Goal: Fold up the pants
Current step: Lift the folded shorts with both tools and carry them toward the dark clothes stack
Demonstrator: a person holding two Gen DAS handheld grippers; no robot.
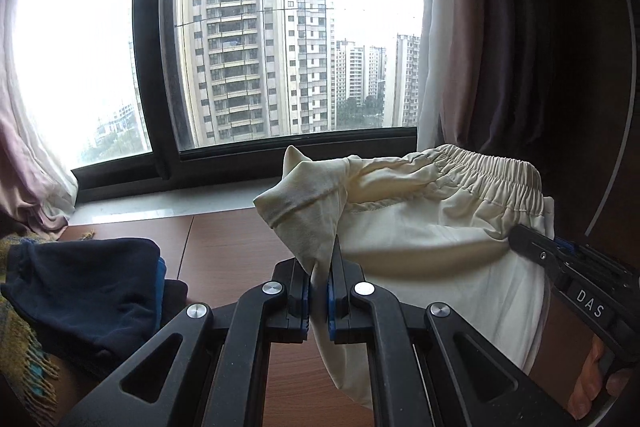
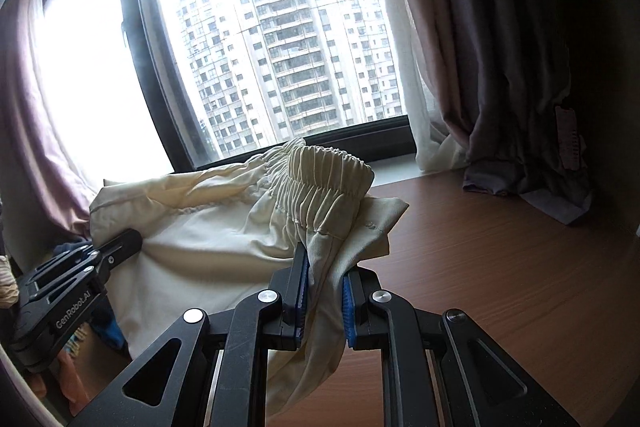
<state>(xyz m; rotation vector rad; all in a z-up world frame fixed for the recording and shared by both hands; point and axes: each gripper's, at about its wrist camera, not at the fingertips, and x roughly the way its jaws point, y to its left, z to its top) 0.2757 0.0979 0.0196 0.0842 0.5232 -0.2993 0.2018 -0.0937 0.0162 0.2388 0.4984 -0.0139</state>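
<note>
Left gripper (image 1: 319, 293): jaws were clamped on a fold of the cream pants (image 1: 432, 247). Right gripper (image 2: 324, 301): jaws were clamped on cloth just below the elastic waistband (image 2: 320, 179). Pants were held bunched between both grippers, lifted above the brown table (image 2: 500, 267), lower cloth hanging down. A dark blue garment (image 1: 88, 291) was seen on the table, left of the pants. Beyond, the window (image 1: 296, 27) and curtains (image 2: 500, 47) were seen.
</note>
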